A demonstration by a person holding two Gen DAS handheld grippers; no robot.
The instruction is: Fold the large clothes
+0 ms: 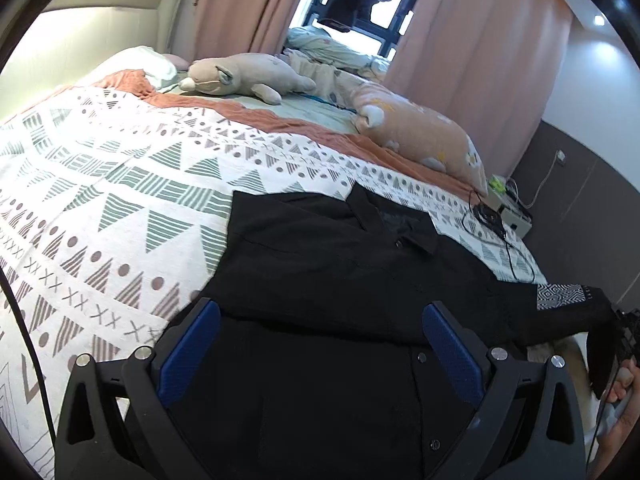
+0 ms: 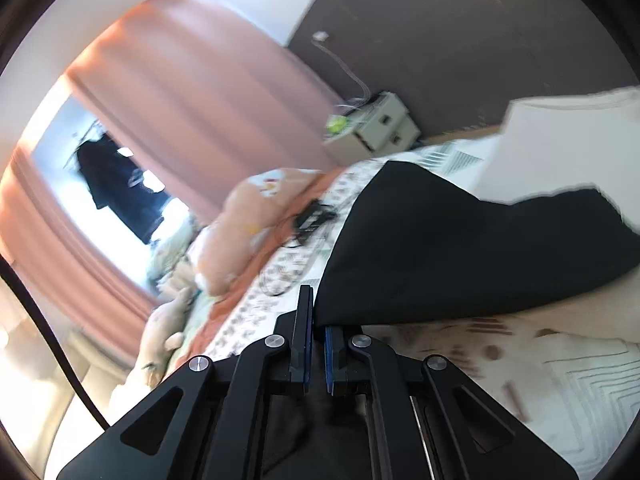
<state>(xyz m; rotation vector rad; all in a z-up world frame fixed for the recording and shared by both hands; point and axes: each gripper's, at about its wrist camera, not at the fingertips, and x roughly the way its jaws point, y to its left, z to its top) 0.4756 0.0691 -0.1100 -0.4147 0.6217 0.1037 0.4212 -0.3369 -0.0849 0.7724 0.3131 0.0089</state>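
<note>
A black button-up shirt (image 1: 340, 264) lies on the patterned bedspread (image 1: 104, 200), collar toward the far side, its left side folded over. My left gripper (image 1: 320, 316) is open, its blue pads hovering just above the shirt's lower front. The shirt's right sleeve (image 1: 560, 312), with a black-and-white patterned patch, is stretched out to the right and lifted. My right gripper (image 2: 316, 320) is shut on that black sleeve fabric (image 2: 440, 248) and holds it above the bed; the right wrist view is motion-blurred. The hand with the right gripper (image 1: 624, 344) shows at the far right of the left wrist view.
A plush seal (image 1: 240, 76) and a peach pillow (image 1: 424, 136) lie at the far side of the bed. A black cable and device (image 1: 488, 216) rest on the bed's right edge, near a bedside table (image 2: 376, 124). Pink curtains (image 1: 472, 48) hang behind.
</note>
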